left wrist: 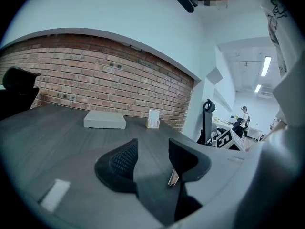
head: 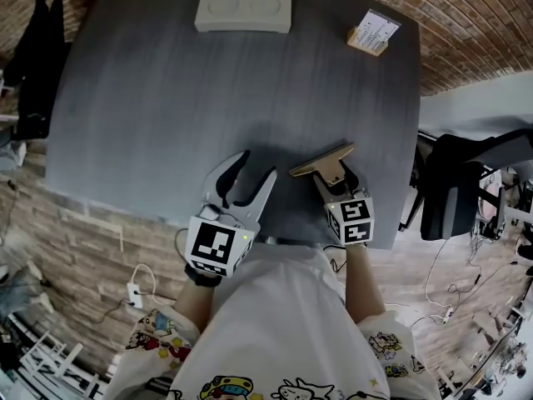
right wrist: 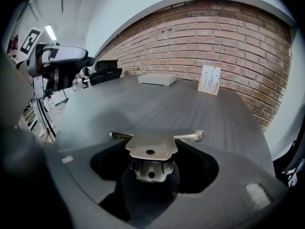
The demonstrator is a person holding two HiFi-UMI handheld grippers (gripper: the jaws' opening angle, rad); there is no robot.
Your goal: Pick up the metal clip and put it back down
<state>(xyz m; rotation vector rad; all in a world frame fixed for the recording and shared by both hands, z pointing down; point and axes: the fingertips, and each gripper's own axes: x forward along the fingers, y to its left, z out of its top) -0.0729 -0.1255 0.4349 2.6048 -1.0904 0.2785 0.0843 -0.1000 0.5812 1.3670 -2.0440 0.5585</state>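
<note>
Your right gripper (head: 335, 176) is clenched on the metal clip (right wrist: 151, 146), whose narrow body sits between the jaws while its wide flat plate sticks out ahead, over the near part of the grey bench (head: 166, 98); whether the clip touches the surface cannot be told. Your left gripper (head: 256, 167) is just beside it, released, jaws apart with nothing between them. A flat white box (head: 243, 5) and a small card stand (head: 373, 32) sit well apart at the far edge.
</note>
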